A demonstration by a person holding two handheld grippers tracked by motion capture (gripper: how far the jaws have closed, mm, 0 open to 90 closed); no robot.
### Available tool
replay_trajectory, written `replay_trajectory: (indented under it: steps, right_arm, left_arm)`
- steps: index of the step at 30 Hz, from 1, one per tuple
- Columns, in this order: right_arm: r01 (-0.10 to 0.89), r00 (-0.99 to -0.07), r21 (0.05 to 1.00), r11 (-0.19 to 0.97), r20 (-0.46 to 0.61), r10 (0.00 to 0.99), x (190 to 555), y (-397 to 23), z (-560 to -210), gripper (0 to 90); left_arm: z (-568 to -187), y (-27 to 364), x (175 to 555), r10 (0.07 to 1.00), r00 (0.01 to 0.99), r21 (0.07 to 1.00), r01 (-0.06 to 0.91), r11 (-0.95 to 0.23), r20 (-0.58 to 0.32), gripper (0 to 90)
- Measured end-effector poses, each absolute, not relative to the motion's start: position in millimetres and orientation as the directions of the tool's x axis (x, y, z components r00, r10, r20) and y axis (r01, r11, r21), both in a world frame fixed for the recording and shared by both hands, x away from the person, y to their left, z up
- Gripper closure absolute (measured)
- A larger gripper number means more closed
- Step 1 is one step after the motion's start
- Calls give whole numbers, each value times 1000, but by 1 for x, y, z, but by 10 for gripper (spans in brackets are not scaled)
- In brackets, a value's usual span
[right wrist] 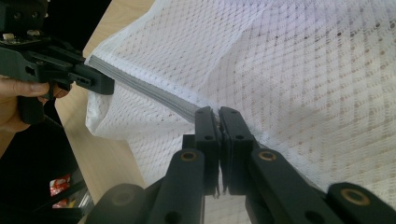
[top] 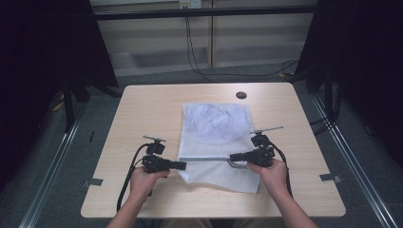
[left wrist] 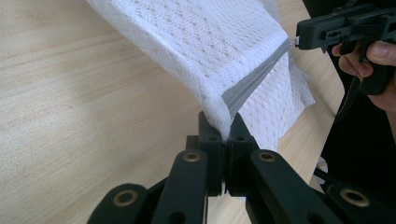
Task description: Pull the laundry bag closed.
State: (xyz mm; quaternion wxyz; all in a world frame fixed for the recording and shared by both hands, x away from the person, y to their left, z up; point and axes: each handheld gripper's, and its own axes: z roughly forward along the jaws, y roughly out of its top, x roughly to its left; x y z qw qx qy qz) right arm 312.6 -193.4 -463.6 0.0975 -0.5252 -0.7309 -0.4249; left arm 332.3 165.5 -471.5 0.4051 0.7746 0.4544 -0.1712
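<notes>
Your left claw (left wrist: 223, 128) and right claw (right wrist: 218, 116) each pinch the mesh bag (top: 216, 124), apparently at its grey zip (left wrist: 254, 79).

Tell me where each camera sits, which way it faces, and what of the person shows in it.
High view: above the person's side, facing forward and down on the table; both forearms, the left gripper and the right gripper show.
Left gripper view: rides the left gripper, looking along its jaws shut on the mesh bag; the other hand shows.
Right gripper view: rides the right gripper, jaws shut on the bag's grey zipper.
Shared: both gripper views show the mesh bag and zipper.
</notes>
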Motion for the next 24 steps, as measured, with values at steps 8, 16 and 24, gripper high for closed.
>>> replay_trajectory:
  steps: [8, 16, 24]
  right_arm:
    - [845, -440, 525, 98, 581, 685, 309, -195, -458, 870]
    - [837, -456, 536, 114, 567, 686, 306, -199, -453, 870]
    - [839, -447, 535, 94, 582, 680, 304, -204, -457, 870]
  left_arm:
    - [-471, 163, 332, 563, 522, 467, 847, -254, -640, 884]
    - [-472, 161, 331, 556, 537, 471, 839, -274, -634, 884]
    - [-471, 161, 331, 554, 541, 473, 837, -276, -633, 884]
